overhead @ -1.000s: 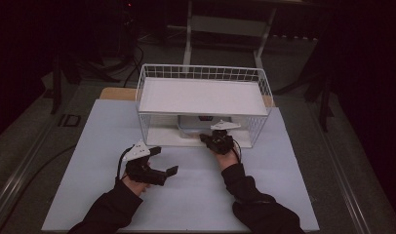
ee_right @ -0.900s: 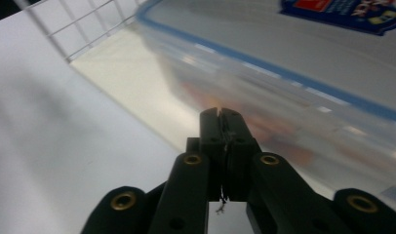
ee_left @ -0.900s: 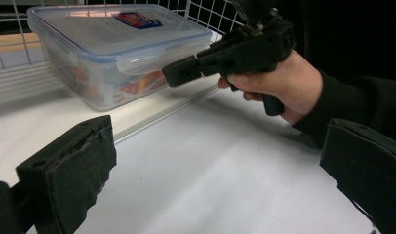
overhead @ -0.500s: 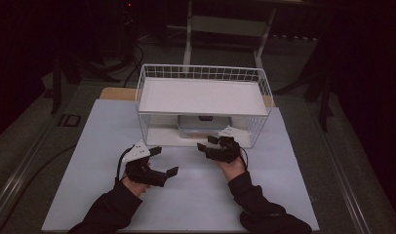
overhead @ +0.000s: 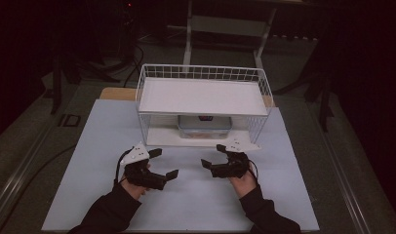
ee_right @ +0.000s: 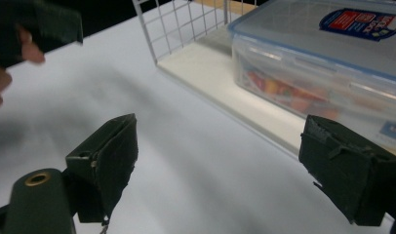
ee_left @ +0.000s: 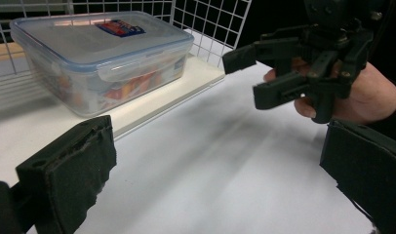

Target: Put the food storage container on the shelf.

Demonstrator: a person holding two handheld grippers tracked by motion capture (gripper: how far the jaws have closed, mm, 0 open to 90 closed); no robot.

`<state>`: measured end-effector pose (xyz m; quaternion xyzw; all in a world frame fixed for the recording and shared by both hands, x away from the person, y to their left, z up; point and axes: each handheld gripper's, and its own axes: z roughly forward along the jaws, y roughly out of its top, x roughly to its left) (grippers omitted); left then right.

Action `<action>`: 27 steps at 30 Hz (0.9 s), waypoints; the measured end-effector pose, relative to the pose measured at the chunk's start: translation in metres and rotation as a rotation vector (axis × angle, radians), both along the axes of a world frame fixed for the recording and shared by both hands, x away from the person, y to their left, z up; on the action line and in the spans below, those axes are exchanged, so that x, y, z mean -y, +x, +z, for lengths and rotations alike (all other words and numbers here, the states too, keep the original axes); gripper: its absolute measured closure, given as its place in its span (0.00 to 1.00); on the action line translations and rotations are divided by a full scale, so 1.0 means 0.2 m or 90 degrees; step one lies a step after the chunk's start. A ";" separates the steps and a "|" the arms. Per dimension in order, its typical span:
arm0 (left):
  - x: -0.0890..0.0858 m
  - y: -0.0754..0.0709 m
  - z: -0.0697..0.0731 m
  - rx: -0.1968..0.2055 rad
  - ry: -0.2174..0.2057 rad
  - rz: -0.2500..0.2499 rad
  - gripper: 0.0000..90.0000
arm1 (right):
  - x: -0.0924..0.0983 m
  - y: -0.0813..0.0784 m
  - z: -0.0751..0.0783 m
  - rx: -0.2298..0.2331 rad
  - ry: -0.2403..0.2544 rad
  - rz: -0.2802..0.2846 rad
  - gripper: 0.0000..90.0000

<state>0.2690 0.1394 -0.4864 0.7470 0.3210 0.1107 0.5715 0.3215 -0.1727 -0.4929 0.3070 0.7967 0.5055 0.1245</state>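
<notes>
A clear plastic box [overhead: 204, 126] with a blue-rimmed lid and a red-blue label stands on the lower shelf of a white wire rack [overhead: 202, 97]. Coloured food shows through its wall [ee_left: 98, 58] [ee_right: 327, 63]. My left gripper [overhead: 165, 163] rests open on the white table in front of the rack's left half, nothing between its jaws [ee_left: 215, 180]. My right gripper [overhead: 212, 154] is open too, just in front of the shelf's edge, jaws pointing left toward the other gripper [ee_right: 225, 163]. In the left gripper view the right gripper [ee_left: 248, 76] faces me, held by a hand.
The rack's flat white top shelf [overhead: 201, 96] overhangs the box, and wire mesh closes its sides and back. The lower shelf's board [ee_right: 220, 73] juts out as a low lip. White tabletop [overhead: 186, 204] spreads between and in front of the hands. Dark floor surrounds the table.
My right gripper has drawn back from the rack's lower shelf toward the person and turned its jaws to the left. The left gripper has stayed where it was.
</notes>
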 end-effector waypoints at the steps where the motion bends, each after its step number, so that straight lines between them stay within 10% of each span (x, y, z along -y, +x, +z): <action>1: 0.00 -0.01 0.00 0.002 0.001 -0.001 0.00 | 0.01 -0.01 0.00 0.003 -0.004 0.001 0.16; 27: -0.12 -0.12 -0.01 -0.004 0.016 0.012 0.00 | 0.33 -0.28 0.06 0.042 0.008 -0.041 0.15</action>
